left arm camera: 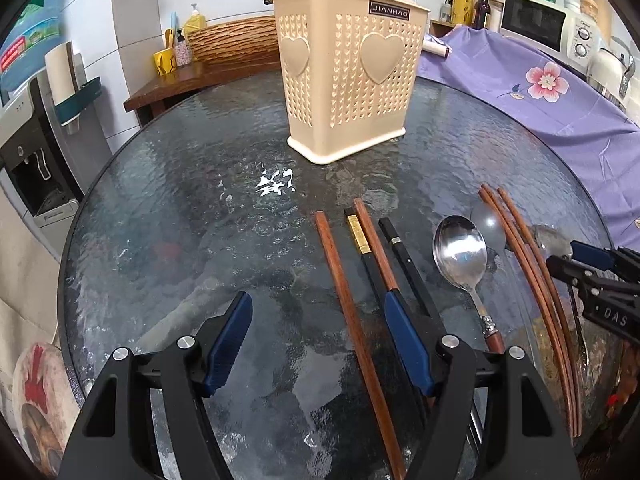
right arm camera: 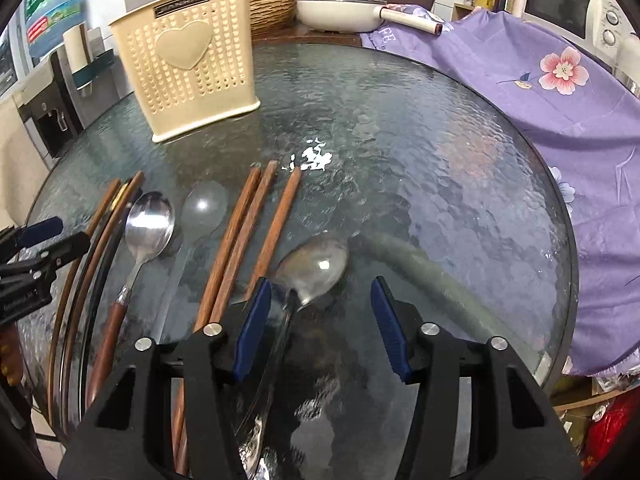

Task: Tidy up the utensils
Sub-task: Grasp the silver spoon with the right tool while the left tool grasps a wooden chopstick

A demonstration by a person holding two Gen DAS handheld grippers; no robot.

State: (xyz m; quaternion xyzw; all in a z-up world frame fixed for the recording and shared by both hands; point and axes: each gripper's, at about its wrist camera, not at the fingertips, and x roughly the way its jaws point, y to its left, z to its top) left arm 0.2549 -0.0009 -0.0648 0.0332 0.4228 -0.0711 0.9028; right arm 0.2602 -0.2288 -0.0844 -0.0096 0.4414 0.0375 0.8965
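glass table (left arm camera: 168, 200), kitchen behind. nothing sorted yet: chopsticks (left arm camera: 344, 292) and spoons (left arm camera: 460, 256) all lie flat, holder (left arm camera: 344, 76) looks unfilled. my left gripper (left arm camera: 320, 344) and right gripper (right arm camera: 320, 328) both spread, holding nothing.

White tiled wall (left arm camera: 132, 20) behind. Round textured glass table (left arm camera: 180, 208), ceiling light glare on it. Wooden side table (left arm camera: 180, 84) at back, purple floral cloth (right arm camera: 540, 92) right, microwave (left arm camera: 536, 24), water dispenser (left arm camera: 28, 148) left.
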